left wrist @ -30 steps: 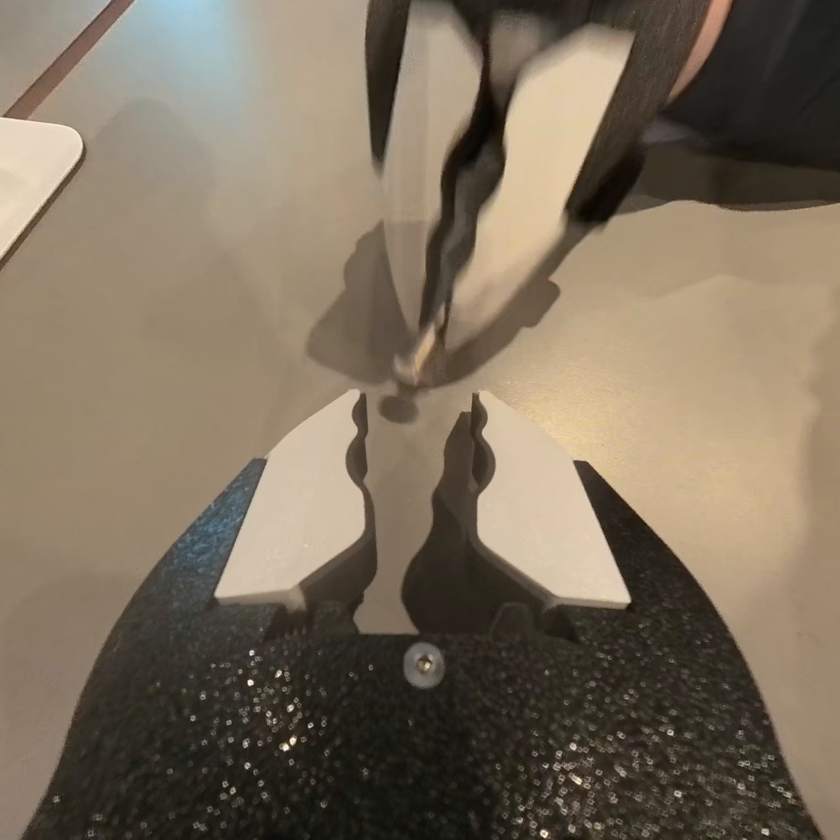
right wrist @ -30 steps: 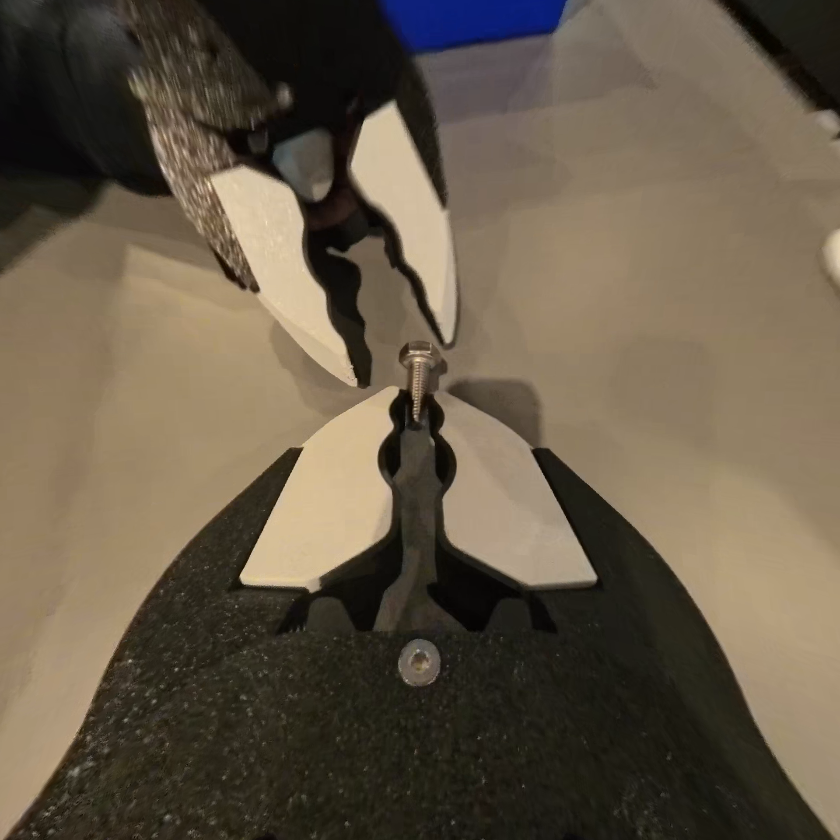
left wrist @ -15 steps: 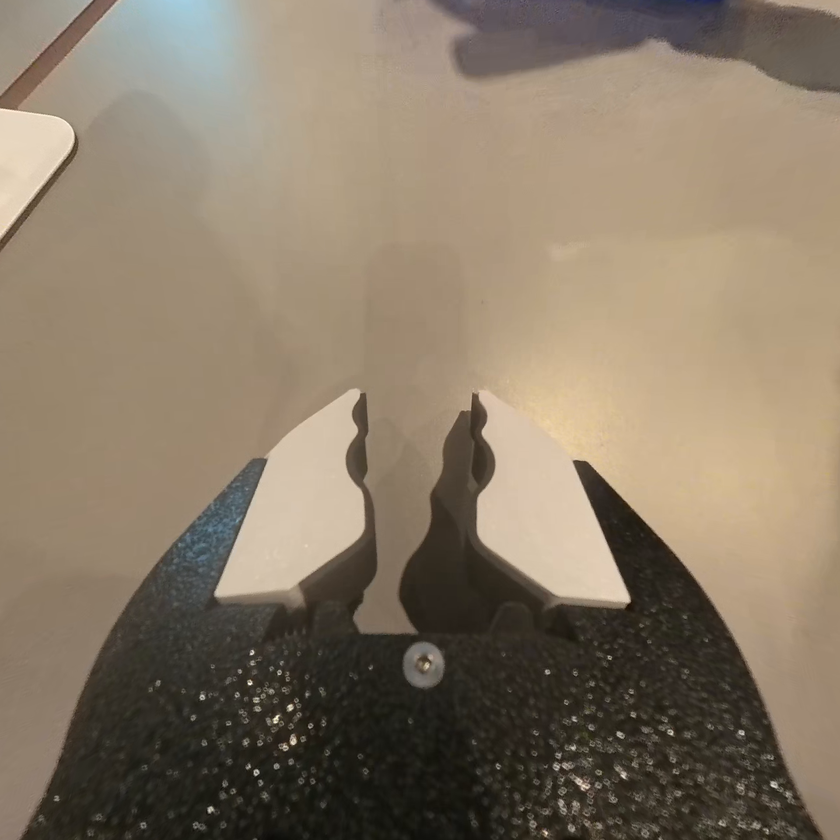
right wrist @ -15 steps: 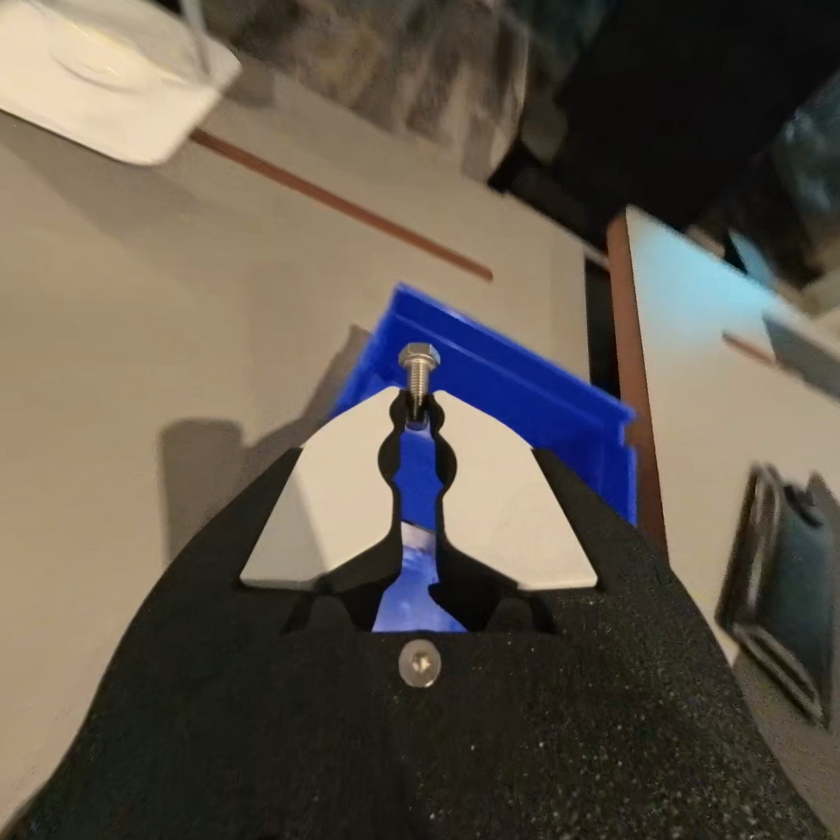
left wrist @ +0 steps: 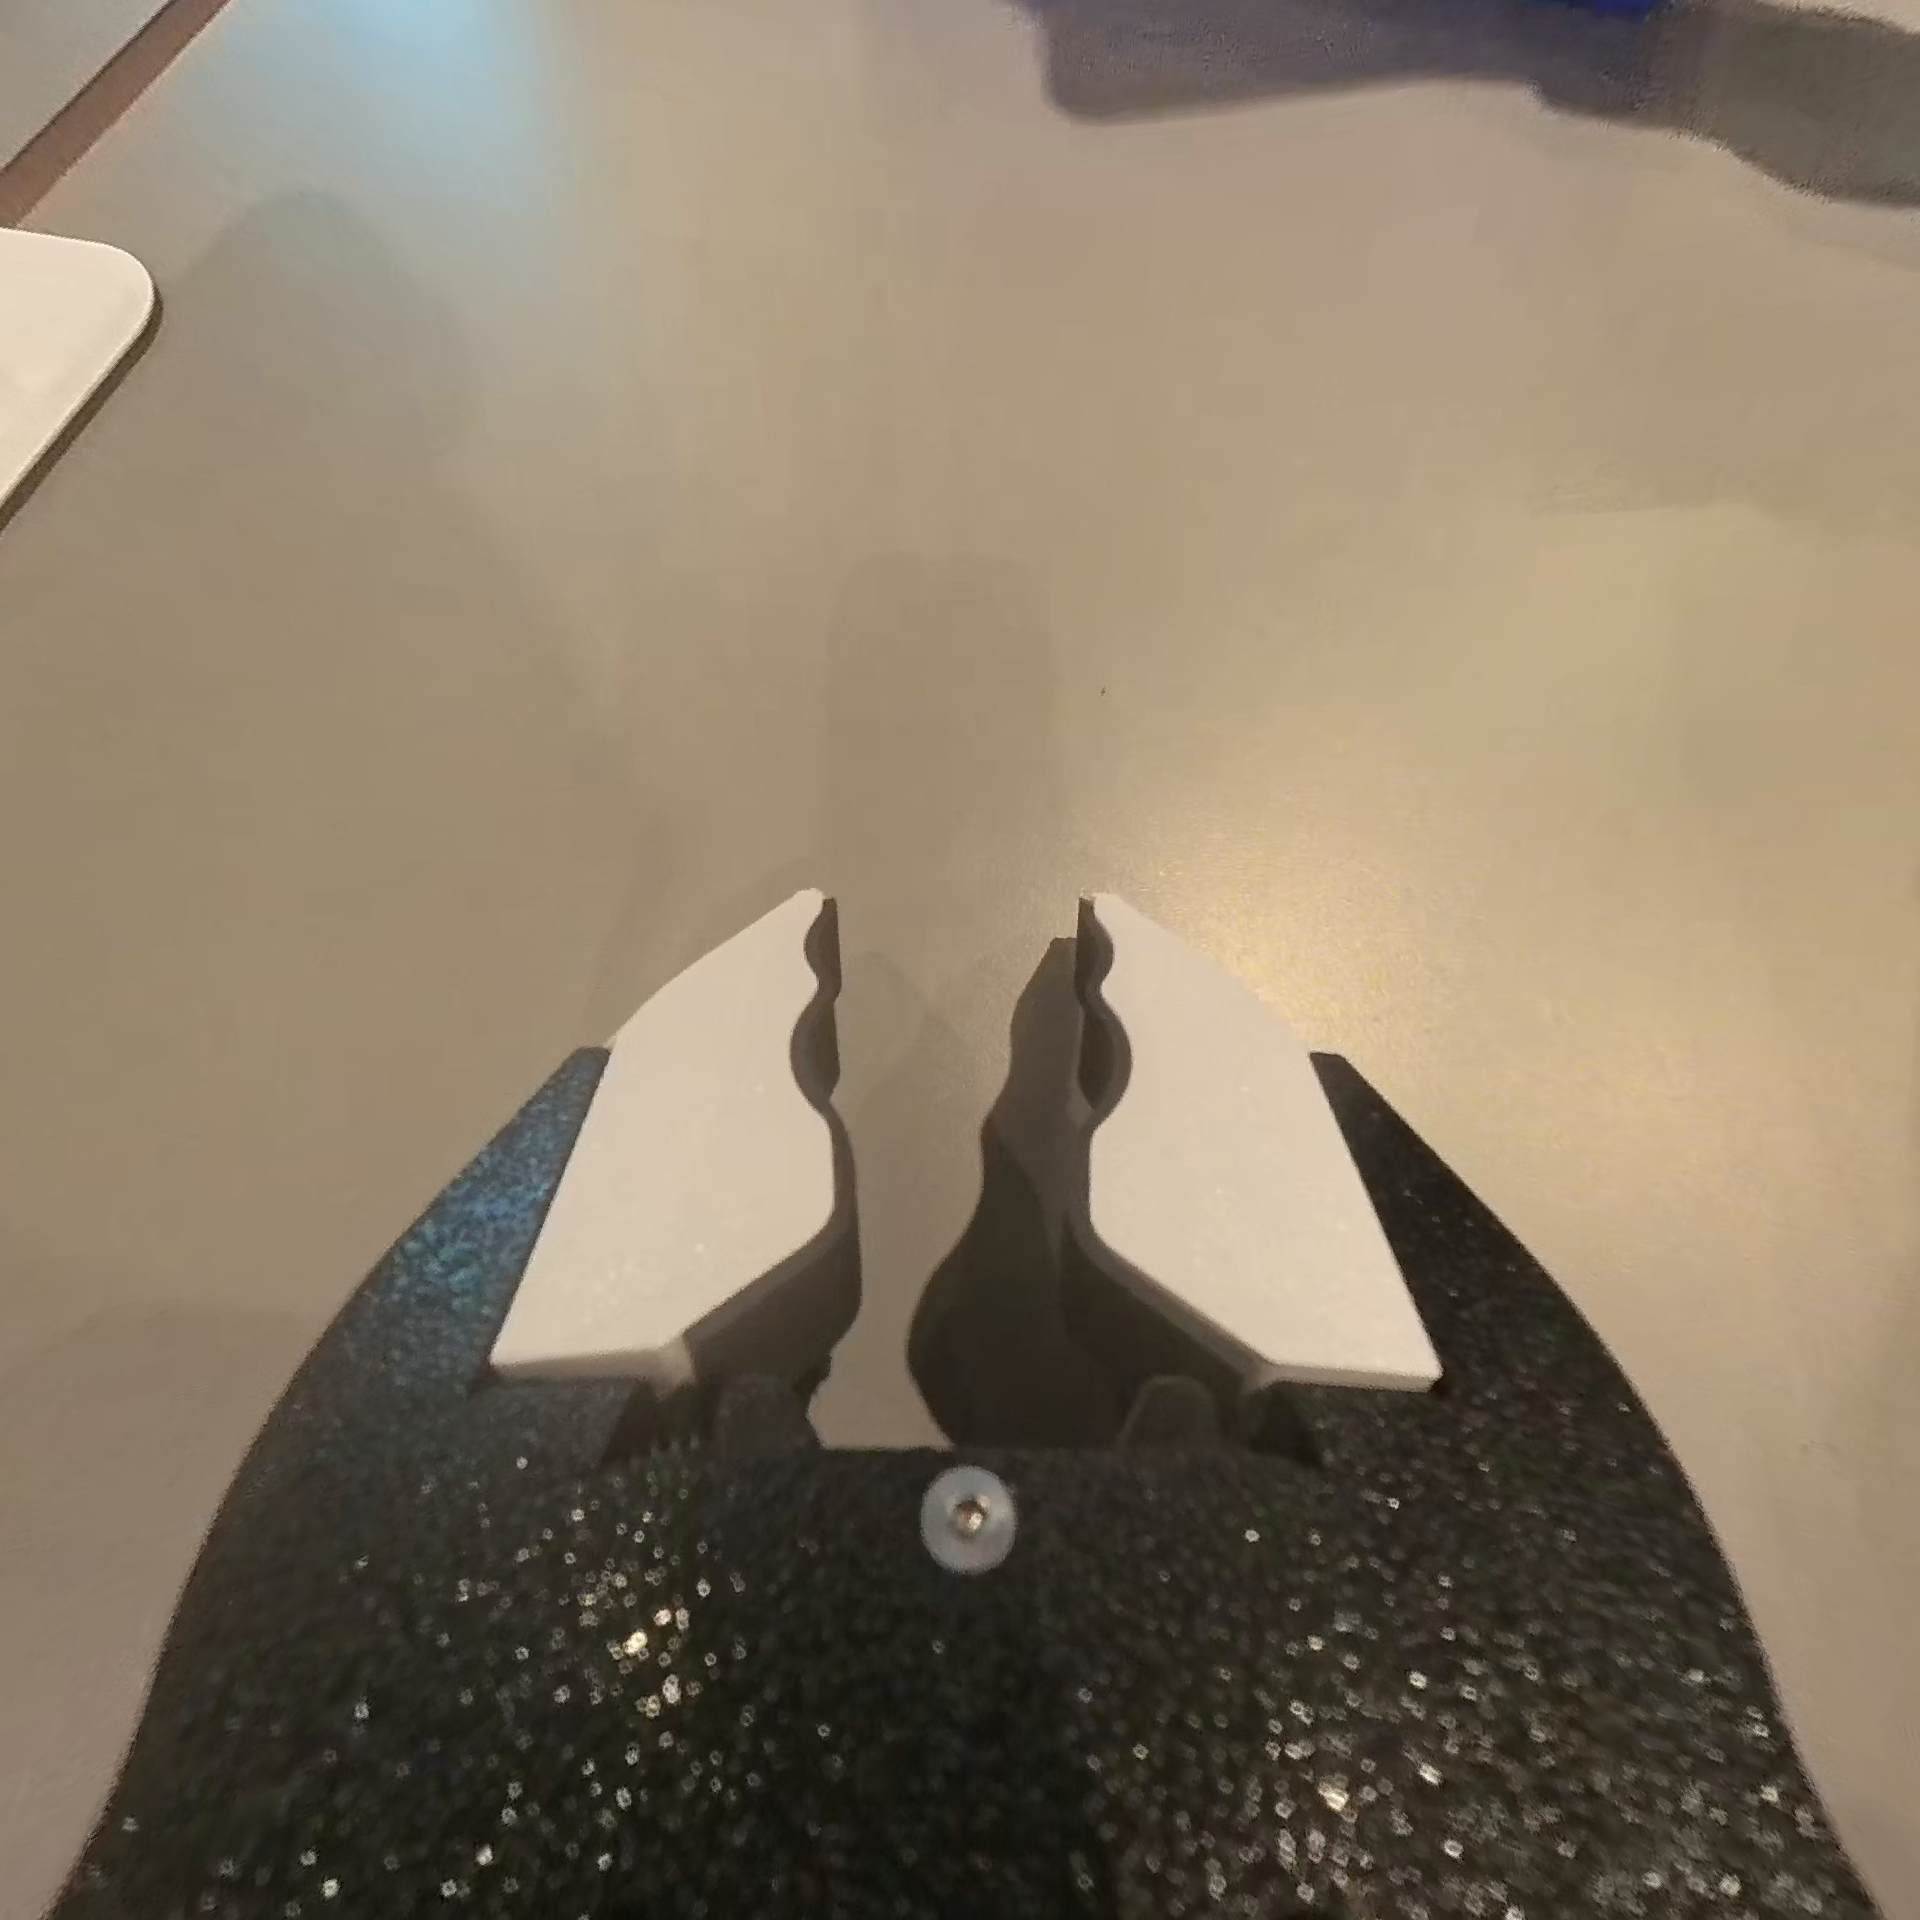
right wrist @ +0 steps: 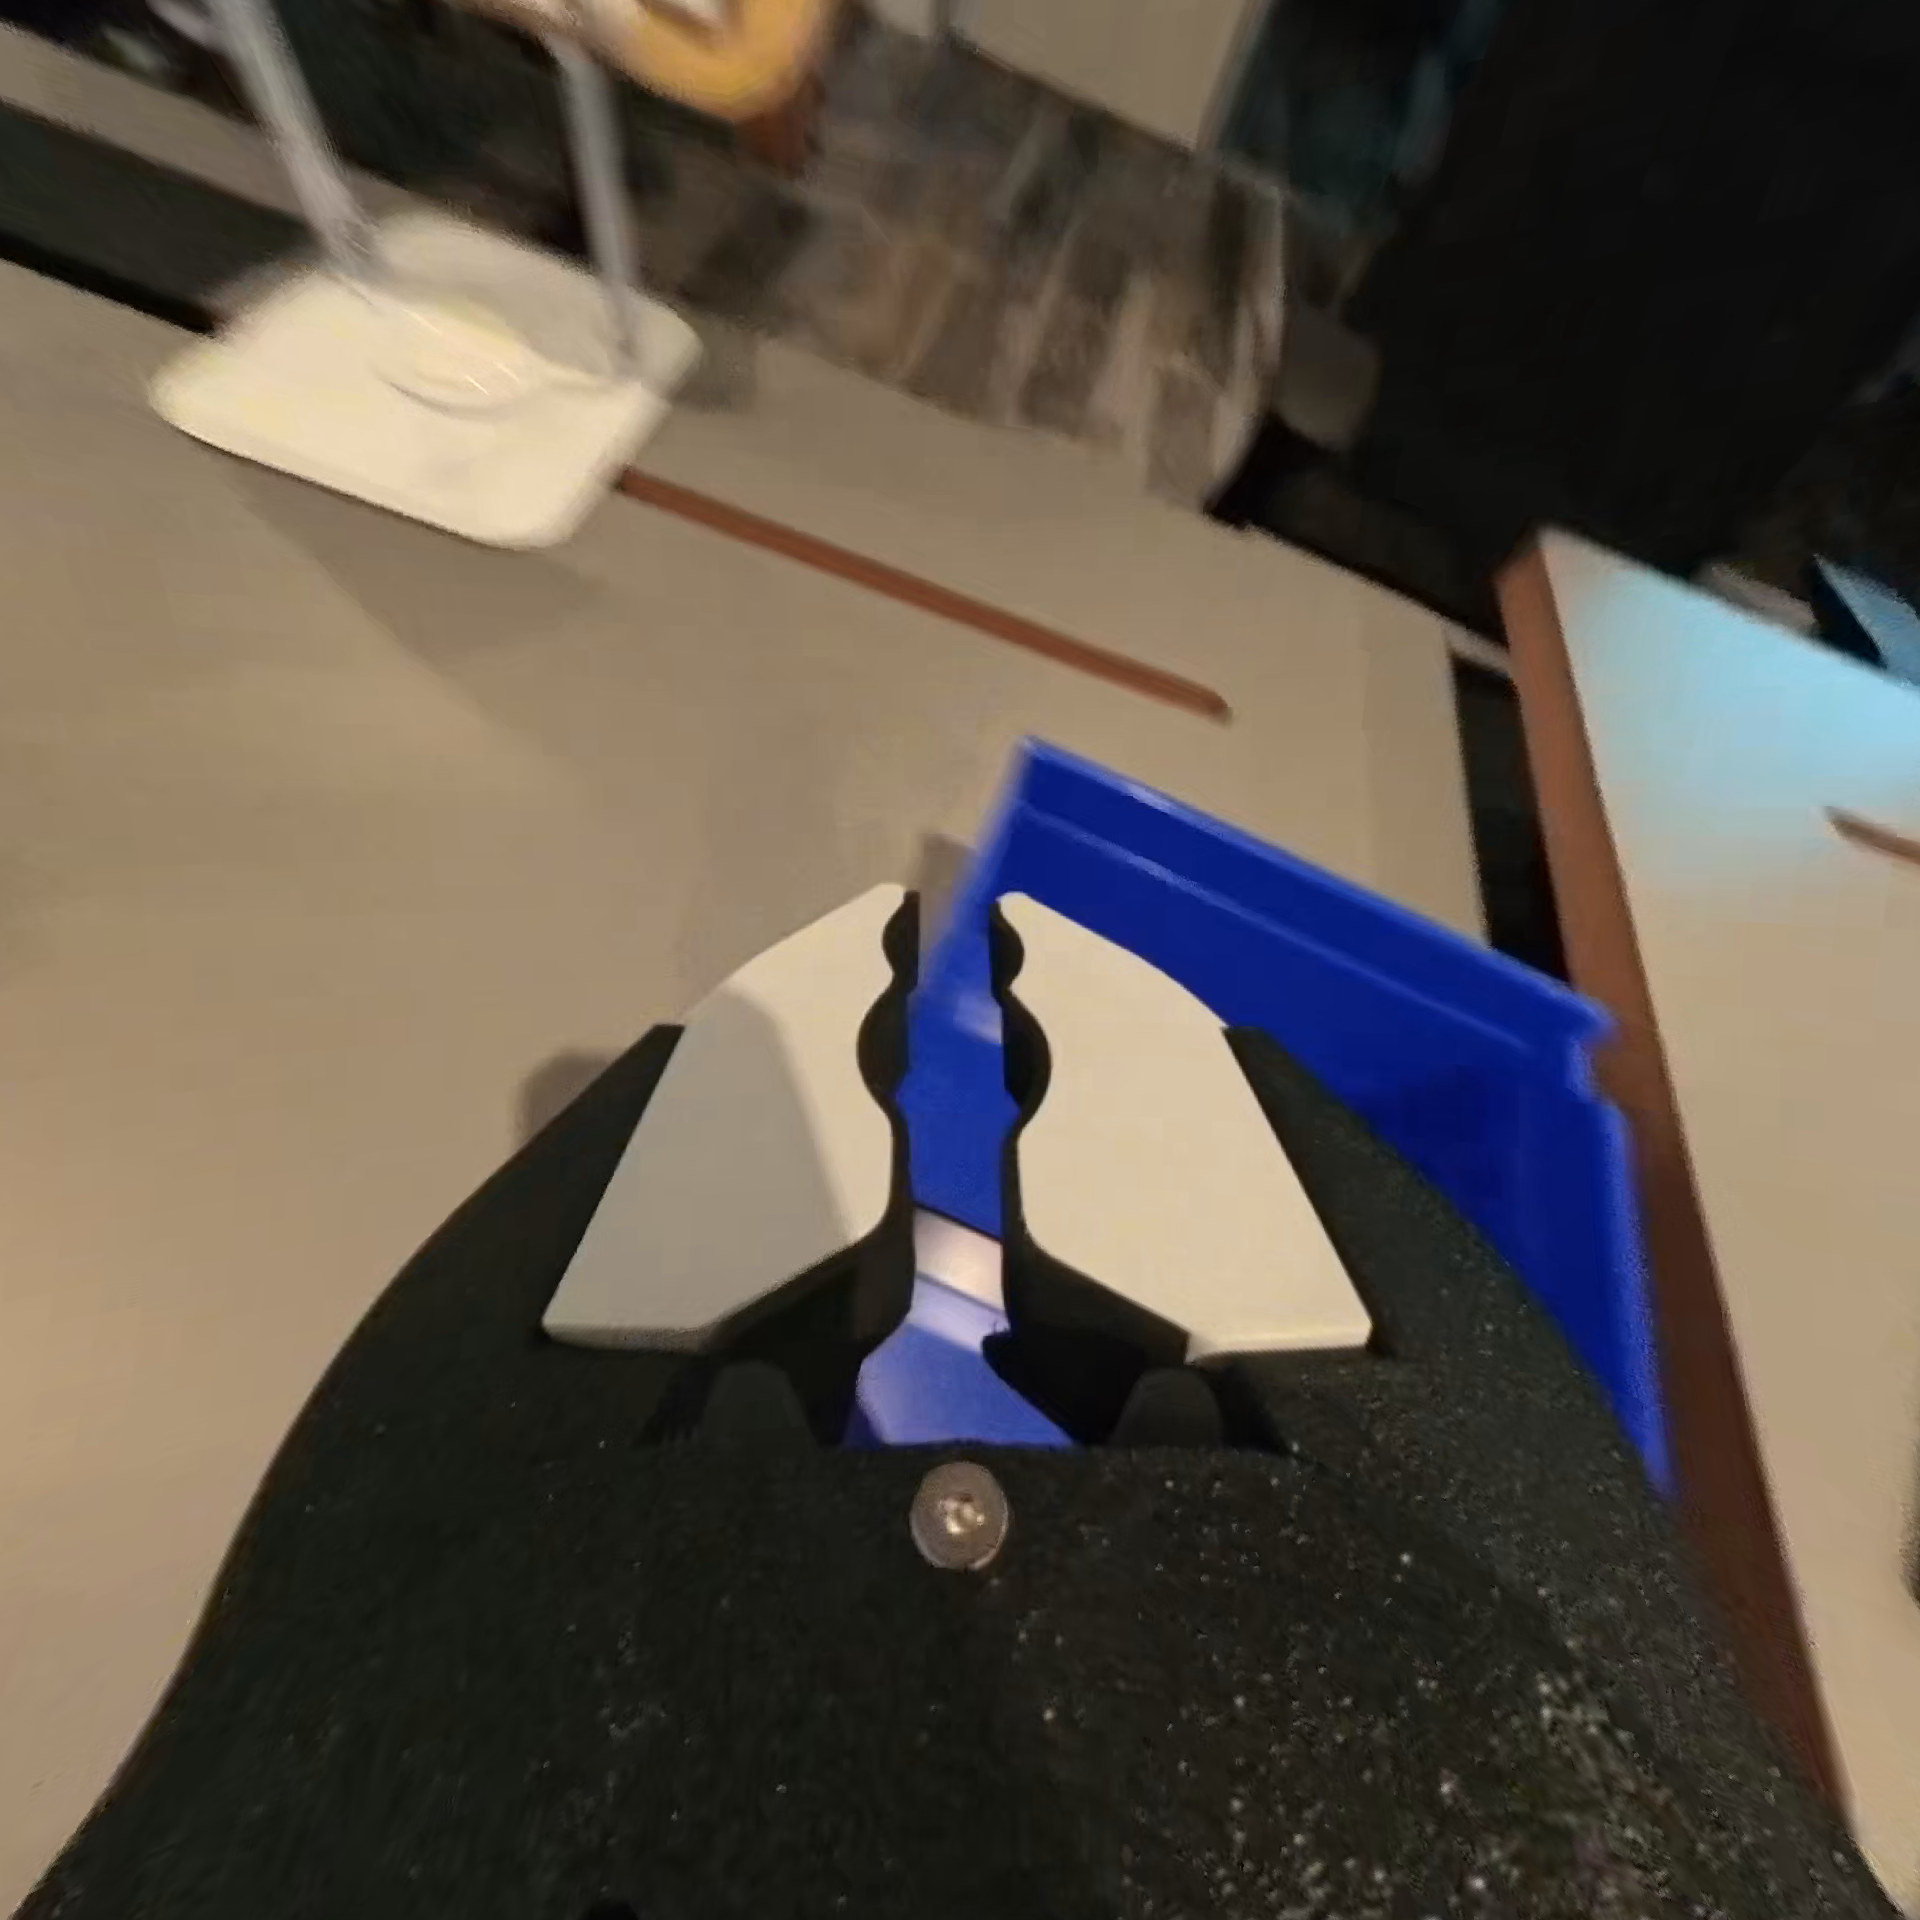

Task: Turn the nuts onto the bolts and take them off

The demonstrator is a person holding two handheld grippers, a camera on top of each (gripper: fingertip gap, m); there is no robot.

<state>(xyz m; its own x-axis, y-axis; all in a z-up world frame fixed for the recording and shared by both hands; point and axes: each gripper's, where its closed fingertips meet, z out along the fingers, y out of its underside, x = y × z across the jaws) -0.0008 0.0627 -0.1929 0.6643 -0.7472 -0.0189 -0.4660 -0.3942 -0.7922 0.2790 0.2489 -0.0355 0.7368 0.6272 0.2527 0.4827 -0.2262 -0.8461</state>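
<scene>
1. Grey-beige tabletop (left wrist: 935, 499) fills the left wrist view, smooth and matte, with soft shadows across it; a white rounded tray corner (left wrist: 62, 332) shows at the left edge, and a dark blurred shadow with a trace of blue runs along the top right.
2. Left gripper (left wrist: 954, 914) hangs over bare table; its two pale fingers (left wrist: 717, 1122) stand clearly apart with a wide gap, and only table surface shows between them; it has hold of nothing.
3. Right wrist view is blurred by motion; the same grey table (right wrist: 416, 748) shows a brown edge strip (right wrist: 914, 603), a white square tray (right wrist: 416, 405) far off at upper left, and a dim, smeared room behind; a second pale surface with a brown border (right wrist: 1714, 790) lies to the right.
4. Blue plastic bin (right wrist: 1299, 997) sits on the table right in front of and under the right gripper (right wrist: 954, 904); its far wall rises beyond the fingertips and its blue inside shows through the gap.
5. Right gripper's fingers (right wrist: 1143, 1143) are parted by a narrow slot; nothing is gripped between them.
6. No bolt or nut can be made out in either view; whether any lie inside the bin cannot be told, since the gripper body covers most of it.
</scene>
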